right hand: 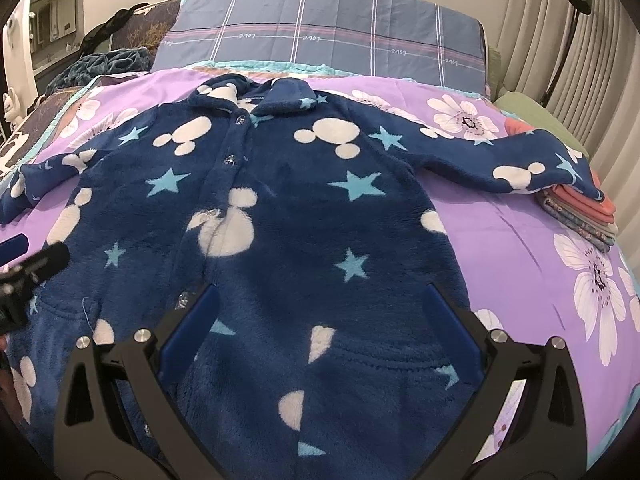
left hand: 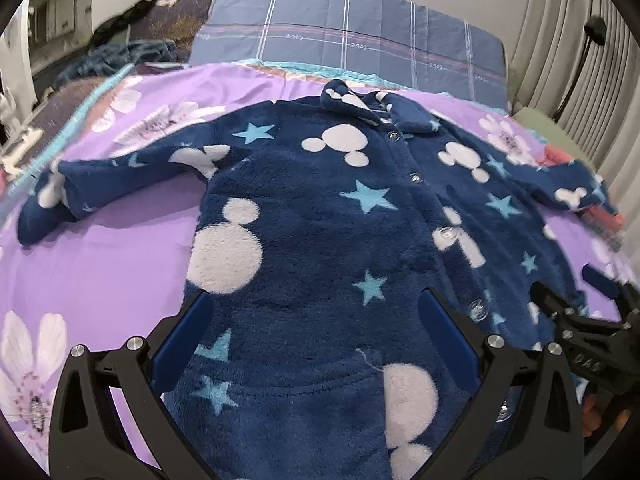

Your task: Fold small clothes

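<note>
A navy fleece jacket point(left hand: 320, 220) lies buttoned and flat on a purple bedspread point(left hand: 100, 264), sleeves out; the left gripper point(left hand: 316, 332) and right gripper point(right hand: 320, 320) hover wide open, empty, over its lower half — probably best pinching a sleeve cuff cleanly — folding inward.

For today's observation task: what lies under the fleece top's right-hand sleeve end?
The sleeve cuff rests on a stack of folded clothes; only the stack's edges show, its top being covered.
</note>
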Demonstrator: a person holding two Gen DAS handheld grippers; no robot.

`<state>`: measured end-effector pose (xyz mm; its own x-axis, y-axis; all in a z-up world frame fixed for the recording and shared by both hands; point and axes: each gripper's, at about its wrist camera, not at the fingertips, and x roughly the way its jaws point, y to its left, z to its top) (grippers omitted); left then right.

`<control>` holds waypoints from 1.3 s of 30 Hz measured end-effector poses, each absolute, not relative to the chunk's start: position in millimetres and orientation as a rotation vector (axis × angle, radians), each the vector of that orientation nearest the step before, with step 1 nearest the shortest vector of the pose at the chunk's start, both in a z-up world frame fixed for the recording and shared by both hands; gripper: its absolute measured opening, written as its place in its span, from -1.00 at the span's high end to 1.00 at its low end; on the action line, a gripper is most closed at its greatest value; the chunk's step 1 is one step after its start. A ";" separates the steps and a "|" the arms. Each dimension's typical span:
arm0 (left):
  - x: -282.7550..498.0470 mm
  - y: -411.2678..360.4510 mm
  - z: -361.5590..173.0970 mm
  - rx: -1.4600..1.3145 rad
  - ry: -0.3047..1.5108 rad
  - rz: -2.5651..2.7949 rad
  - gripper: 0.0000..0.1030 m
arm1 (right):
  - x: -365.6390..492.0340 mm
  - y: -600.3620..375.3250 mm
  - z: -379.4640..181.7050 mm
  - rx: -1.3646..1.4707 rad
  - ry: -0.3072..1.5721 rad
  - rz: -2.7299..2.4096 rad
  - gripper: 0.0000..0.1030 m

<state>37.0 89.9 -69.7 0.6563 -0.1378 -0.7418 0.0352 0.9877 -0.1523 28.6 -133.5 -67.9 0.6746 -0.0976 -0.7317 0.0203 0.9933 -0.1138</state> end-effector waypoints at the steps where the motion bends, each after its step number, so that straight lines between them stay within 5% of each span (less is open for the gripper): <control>1: 40.0 98.1 -68.6 -0.178 0.848 -0.133 -0.97 | 29.1 -134.0 -68.2 -0.099 0.829 -0.068 -0.96; 17: 171.9 380.4 -101.8 -0.855 1.011 0.561 -0.97 | 32.8 -159.1 -73.6 -0.054 0.829 -0.105 -0.96; 19: 179.1 401.9 -119.6 -0.928 1.048 0.615 -0.77 | 33.6 -161.4 -74.3 -0.057 0.830 -0.106 -0.96; 23: 173.8 421.4 -153.8 -1.117 1.065 0.617 0.33 | 34.8 -170.2 -75.9 -0.051 0.831 -0.116 -0.96; 26: 172.2 407.2 -138.9 -1.038 1.005 0.612 0.63 | 35.9 -179.9 -79.2 -0.035 0.839 -0.132 -0.96; 35: 204.3 210.9 23.0 -0.352 0.669 0.021 0.63 | 38.5 -193.3 -86.7 0.022 0.855 -0.143 -0.96; 38: 195.8 119.5 33.1 -0.164 0.630 -0.211 0.50 | 36.6 -198.1 -87.8 0.037 0.859 -0.153 -0.96; 39: 187.8 86.0 28.9 -0.084 0.634 -0.280 0.27 | 35.2 -200.7 -87.6 0.039 0.859 -0.160 -0.96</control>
<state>187.8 86.0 28.9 0.7694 -0.2831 -0.5726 0.2317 0.9591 -0.1628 35.2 -200.7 -87.6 0.6417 -0.1242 -0.7568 0.1557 0.9873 -0.0300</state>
